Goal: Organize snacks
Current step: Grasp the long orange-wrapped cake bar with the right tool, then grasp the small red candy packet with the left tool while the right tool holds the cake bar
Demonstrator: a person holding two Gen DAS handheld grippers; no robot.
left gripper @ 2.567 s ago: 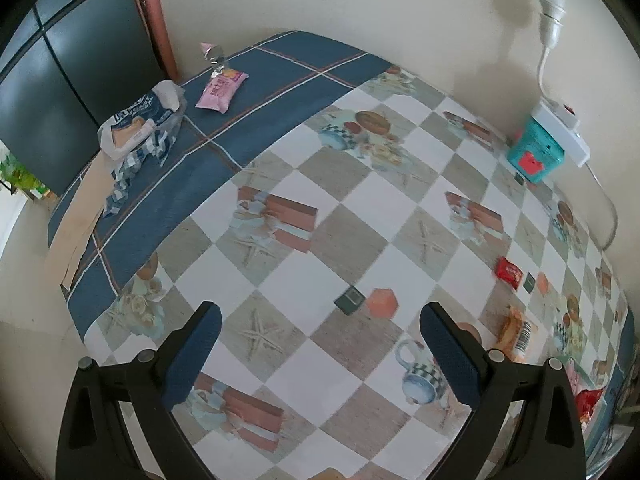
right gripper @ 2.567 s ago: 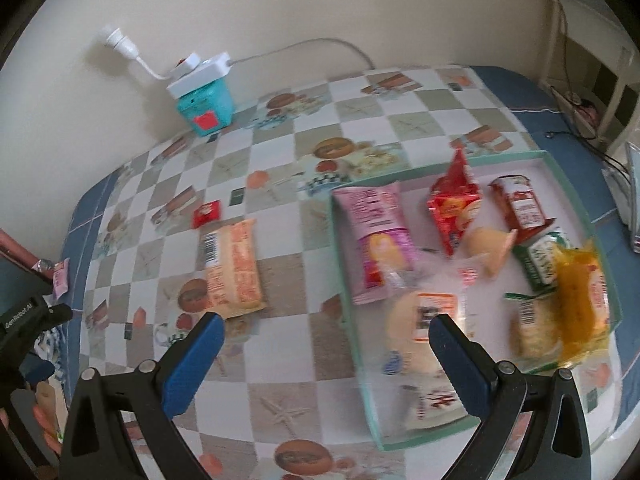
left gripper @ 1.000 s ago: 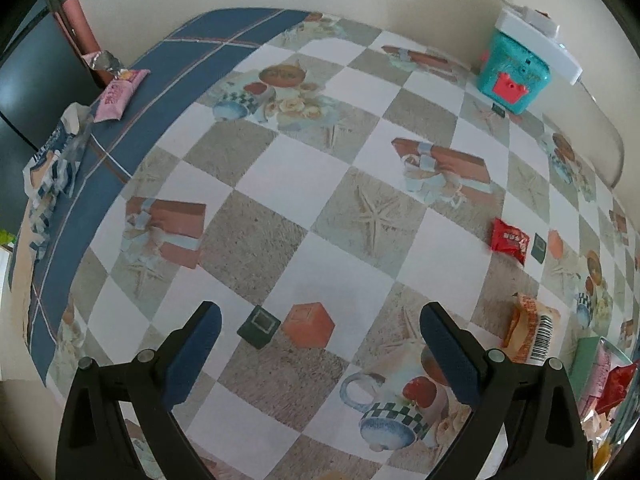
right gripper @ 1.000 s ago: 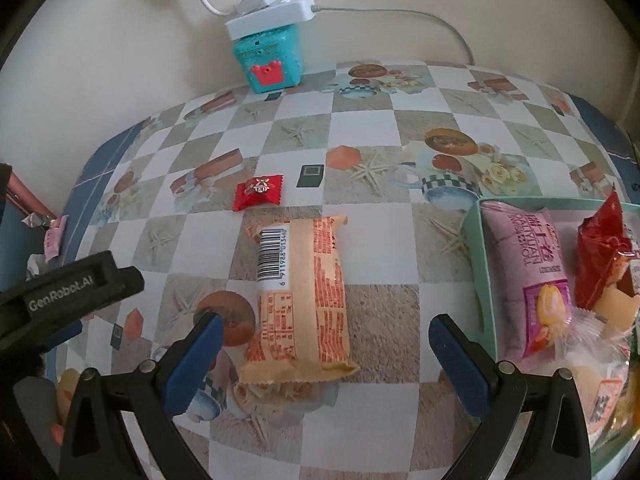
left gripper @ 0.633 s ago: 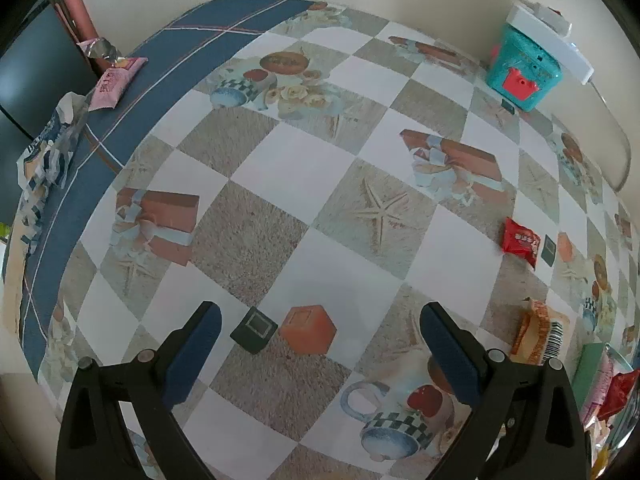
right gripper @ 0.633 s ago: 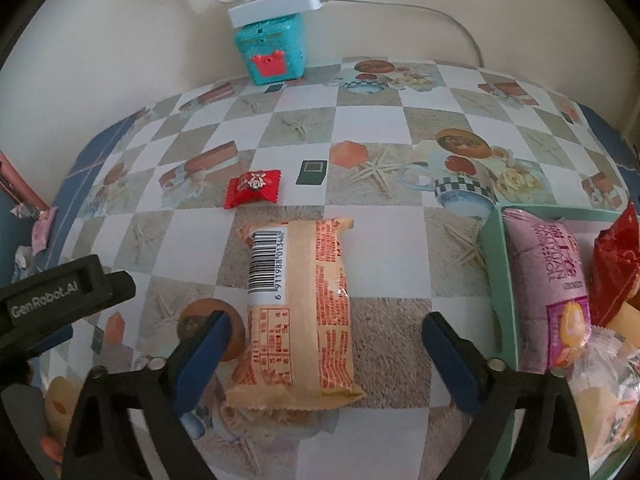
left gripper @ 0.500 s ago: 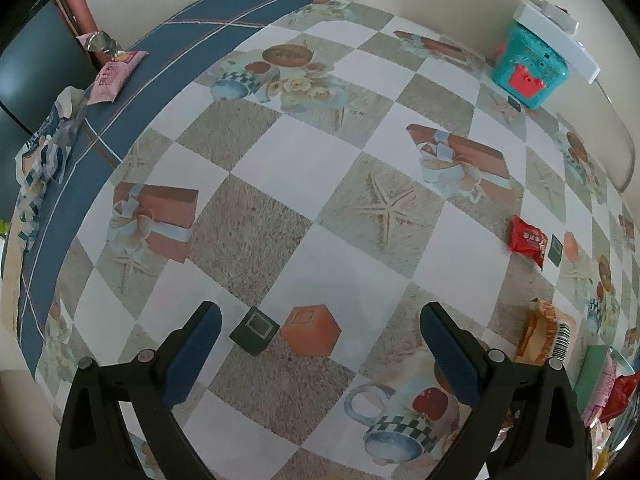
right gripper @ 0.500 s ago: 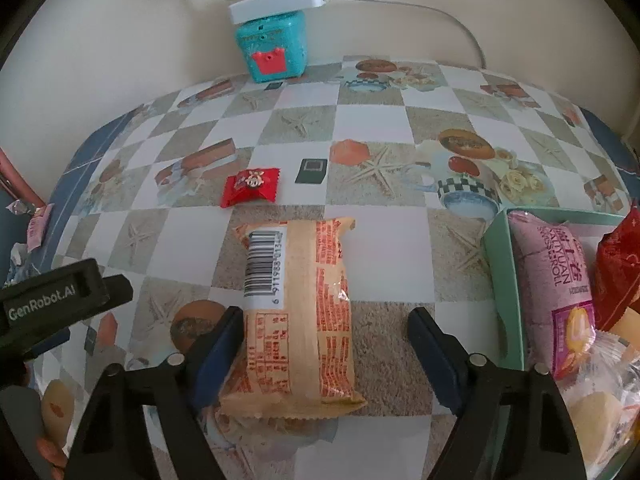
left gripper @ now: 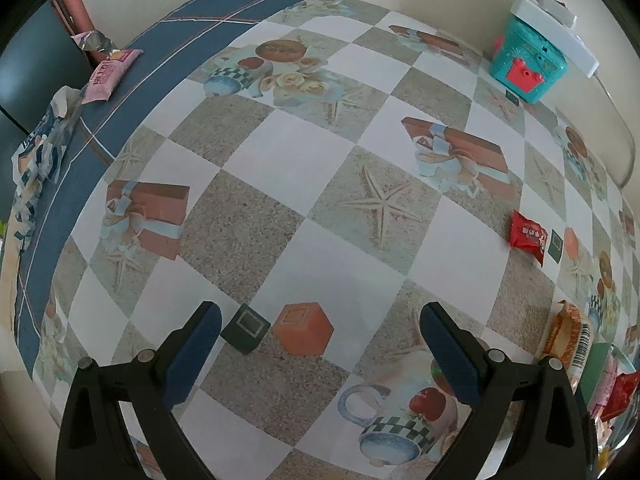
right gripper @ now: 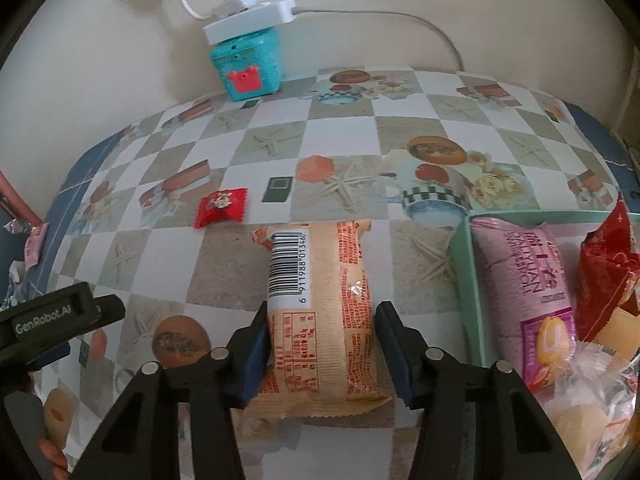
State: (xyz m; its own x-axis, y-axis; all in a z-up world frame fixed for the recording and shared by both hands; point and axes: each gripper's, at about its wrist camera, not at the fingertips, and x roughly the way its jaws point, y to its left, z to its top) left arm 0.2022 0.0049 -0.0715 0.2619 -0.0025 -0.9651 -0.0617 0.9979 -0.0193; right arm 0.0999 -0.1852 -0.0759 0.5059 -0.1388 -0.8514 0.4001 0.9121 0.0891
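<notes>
**Right claw closes on the orange snack pack beside the tray**

The right gripper (right gripper: 322, 350) straddles the orange snack pack (right gripper: 320, 312), which lies flat on the checked tablecloth (right gripper: 224, 264) just left of the green tray (right gripper: 466, 280). Its jaws have just been closing with the pack between them; the left pad looks to be touching the wrapper's edge, while a thin gap seems to remain at the right pad, so I cannot call it a firm grasp yet. The left gripper (left gripper: 320, 350) hangs released over bare cloth, well left of the tray, with nothing between its fingers.

Risks, as I judge them: the wrapper is soft and air-filled, so the pads may squash it or pinch only film, and the pack could slide out or swing down on lifting. The grip sits on the pack's near half, which would let the far end droop and catch the tray's wall.

The pack's long axis runs away from the camera, roughly parallel to the tray's left wall, barcode end farthest. A small red candy (right gripper: 222, 206) lies further left of the tray, beyond the pack.
</notes>
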